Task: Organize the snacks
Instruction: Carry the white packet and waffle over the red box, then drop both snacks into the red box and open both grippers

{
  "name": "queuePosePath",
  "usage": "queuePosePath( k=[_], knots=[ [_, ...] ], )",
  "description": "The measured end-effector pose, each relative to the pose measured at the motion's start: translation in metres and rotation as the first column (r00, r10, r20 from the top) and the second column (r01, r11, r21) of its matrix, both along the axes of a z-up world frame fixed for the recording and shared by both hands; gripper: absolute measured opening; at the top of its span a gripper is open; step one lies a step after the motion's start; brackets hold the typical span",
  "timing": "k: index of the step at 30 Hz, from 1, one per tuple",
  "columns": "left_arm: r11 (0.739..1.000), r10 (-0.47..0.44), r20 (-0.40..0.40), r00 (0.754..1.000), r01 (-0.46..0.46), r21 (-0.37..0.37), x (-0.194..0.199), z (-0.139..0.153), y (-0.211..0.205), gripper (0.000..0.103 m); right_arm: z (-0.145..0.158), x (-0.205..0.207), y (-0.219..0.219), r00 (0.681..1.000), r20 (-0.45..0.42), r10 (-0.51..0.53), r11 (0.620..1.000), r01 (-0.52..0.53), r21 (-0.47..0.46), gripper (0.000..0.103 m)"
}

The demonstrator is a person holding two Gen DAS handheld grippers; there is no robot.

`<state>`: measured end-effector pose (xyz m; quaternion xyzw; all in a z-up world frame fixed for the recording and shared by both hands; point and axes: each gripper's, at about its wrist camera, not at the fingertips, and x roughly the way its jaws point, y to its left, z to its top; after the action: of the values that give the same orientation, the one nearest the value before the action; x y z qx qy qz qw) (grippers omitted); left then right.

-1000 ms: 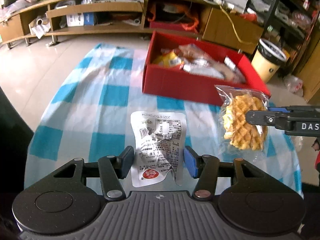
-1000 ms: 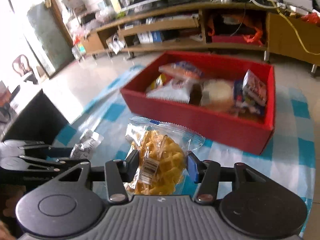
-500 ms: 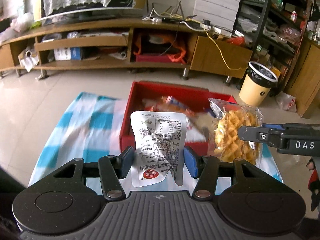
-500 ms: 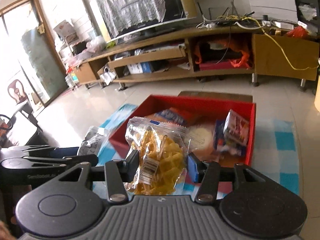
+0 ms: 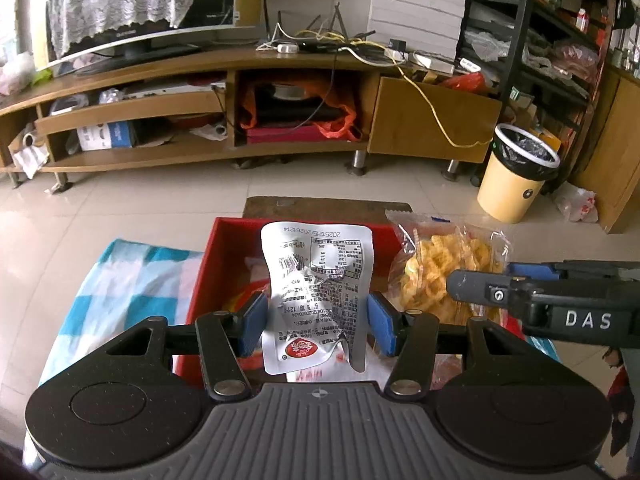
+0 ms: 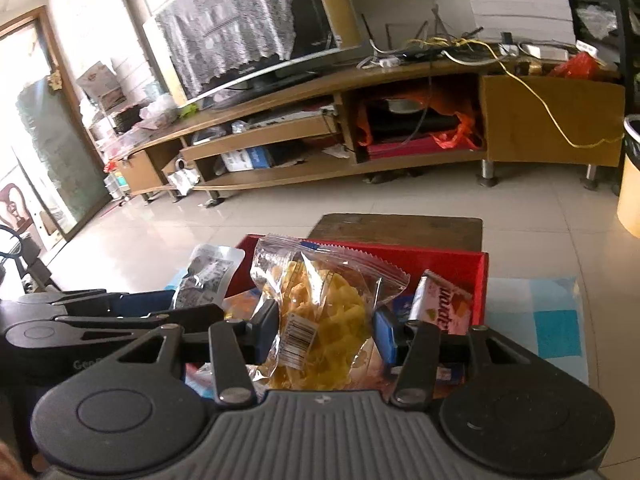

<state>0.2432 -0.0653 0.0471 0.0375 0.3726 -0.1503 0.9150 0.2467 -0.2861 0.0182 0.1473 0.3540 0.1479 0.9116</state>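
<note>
1. Left gripper (image 5: 316, 320) has its blue pads clamped on a silver foil snack pouch (image 5: 318, 292), held up over the red box (image 5: 204, 276).
2. Right gripper (image 6: 326, 330) is pinching a clear bag of waffle snacks (image 6: 324, 320), also above the red box, just right of the pouch.
3. Inside the box there's a pink-and-white snack pack (image 6: 442, 304) near its right wall.
4. The box sits on a blue checkered cloth (image 5: 120, 280).

At the frame's centre our right gripper (image 6: 326, 330) clamps a clear waffle bag (image 6: 320, 320) between its blue pads, above the red box (image 6: 440, 258). A pink packet (image 6: 442, 306) stands in the box to the right. At left, our left gripper (image 6: 120, 318) holds a silver pouch (image 6: 206, 276). A checked cloth (image 6: 536, 320) lies lower right.
</note>
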Motion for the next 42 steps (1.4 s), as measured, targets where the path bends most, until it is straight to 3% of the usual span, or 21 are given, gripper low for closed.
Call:
queuePosePath(
  k=[13, 16, 20, 30, 42],
  knots=[
    [0.998, 0.031, -0.034, 0.999, -0.029, 0.062, 0.033, -0.03, -0.017, 0.065, -0.035, 0.035, -0.011, 0.997, -0.06, -0.043, 0.999, 0.043, 0.0, 0.049],
    [0.997, 0.04, -0.034, 0.999, -0.038, 0.067, 0.034, -0.03, -0.016, 0.072, -0.037, 0.037, -0.012, 0.997, -0.065, -0.044, 0.999, 0.043, -0.008, 0.049],
    [0.996, 0.055, -0.018, 0.998, -0.053, 0.074, 0.034, -0.027, -0.016, 0.083, -0.037, 0.037, -0.011, 0.996, -0.068, -0.056, 0.998, 0.054, -0.03, 0.053],
    [0.993, 0.076, -0.002, 0.997, -0.076, 0.085, 0.032, -0.019, -0.012, 0.085, -0.034, 0.035, 0.0, 0.997, -0.057, -0.045, 0.997, 0.041, -0.069, 0.056],
    [0.989, 0.119, 0.001, 0.993, -0.119, 0.091, 0.015, -0.004, -0.003, 0.09, -0.01, 0.008, -0.004, 0.994, -0.014, -0.107, 0.992, 0.106, -0.068, 0.063]
  ],
)
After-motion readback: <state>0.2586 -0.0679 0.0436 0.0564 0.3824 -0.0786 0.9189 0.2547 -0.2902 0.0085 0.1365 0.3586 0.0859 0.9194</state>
